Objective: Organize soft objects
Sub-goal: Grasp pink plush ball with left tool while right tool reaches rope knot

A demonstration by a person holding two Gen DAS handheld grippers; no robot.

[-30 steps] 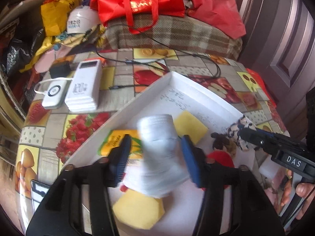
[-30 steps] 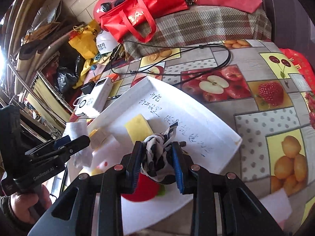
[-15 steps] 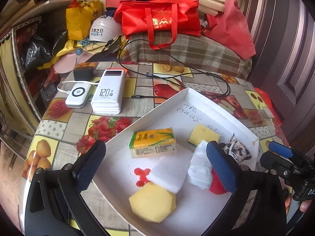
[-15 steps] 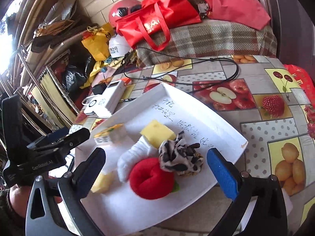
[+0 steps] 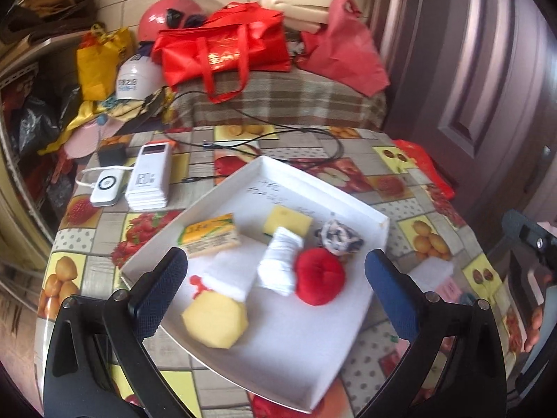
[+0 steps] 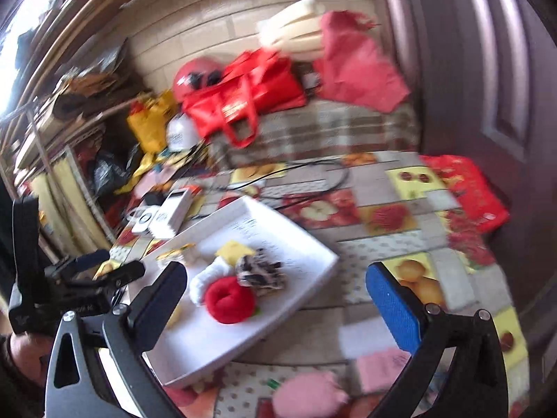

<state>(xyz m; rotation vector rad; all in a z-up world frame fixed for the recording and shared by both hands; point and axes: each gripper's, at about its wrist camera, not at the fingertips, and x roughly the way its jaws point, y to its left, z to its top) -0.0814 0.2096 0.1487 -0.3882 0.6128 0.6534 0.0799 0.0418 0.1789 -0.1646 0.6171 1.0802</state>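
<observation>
Surface (image 5: 351,139) with a fruit-print cloth, carrying the white tray (image 5: 348,205), which lies below and ahead of both claws. A second ago each claw was closed on a soft item low over the tray; both now stand wide apart and empty, drawn back and higher. Left claw (image 5: 276,289): jaws fully spread, nothing between the pads; the white rolled cloth (image 5: 280,261) it held now rests in the tray just ahead of it, touching the red plush piece (image 5: 318,275). Right claw (image 6: 276,292): jaws likewise spread; the black-and-white patterned fabric (image 6: 259,273) it held now lies in the tray ahead of its left pad, beside the red plush piece. Smaller tray contents ahead of the left claw: yellow hexagonal sponge (image 5: 216,320), flat white pad (image 5: 231,271), tissue pack (image 5: 210,235), yellow square sponge (image 5: 287,221). Judgement: two placements are complete; pink soft items (image 6: 306,395) under the right claw, outside the tray, probably remain to be gathered.
</observation>
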